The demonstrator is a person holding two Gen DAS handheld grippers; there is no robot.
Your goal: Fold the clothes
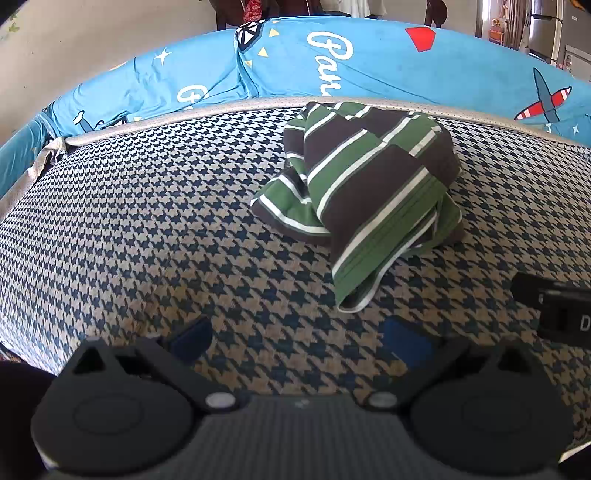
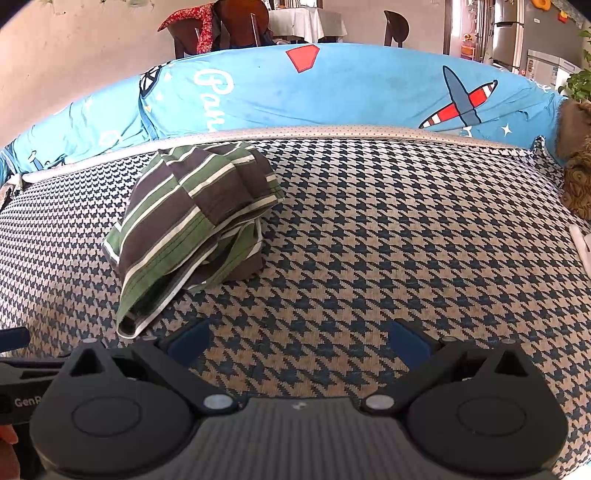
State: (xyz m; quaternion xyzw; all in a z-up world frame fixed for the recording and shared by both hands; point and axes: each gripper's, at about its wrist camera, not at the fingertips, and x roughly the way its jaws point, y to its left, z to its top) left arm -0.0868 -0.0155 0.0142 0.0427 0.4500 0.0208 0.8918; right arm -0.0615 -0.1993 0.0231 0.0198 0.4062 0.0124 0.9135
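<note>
Both grippers empty, nothing between the fingers. Left gripper jaws spread wide, blue pads hanging over bare houndstooth mattress cover. Right gripper same state: jaws wide, blue pads above the cover, not touching cloth. Striped shirt, green/brown/white bands, sits in a rough folded bundle toward the far edge of the mattress, near the grey dotted piping. From the left wrist view it is ahead and right of centre, near corner of the bundle pointing back toward the gripper but apart from both pads. From the right wrist view the same shirt is ahead and left, its lowest hem end just beyond the left pad, no contact visible. Layers uneven: one flap sticks out left, loose edges show under the top layer on the right side. Behind the mattress, a blue cartoon-print sheet with planes and white script covers a raised edge. Right gripper's body shows at the right edge of the left view; left gripper's body at the left edge of the right view. Dark wooden chairs and a fridge in the background, a potted plant far right.
</note>
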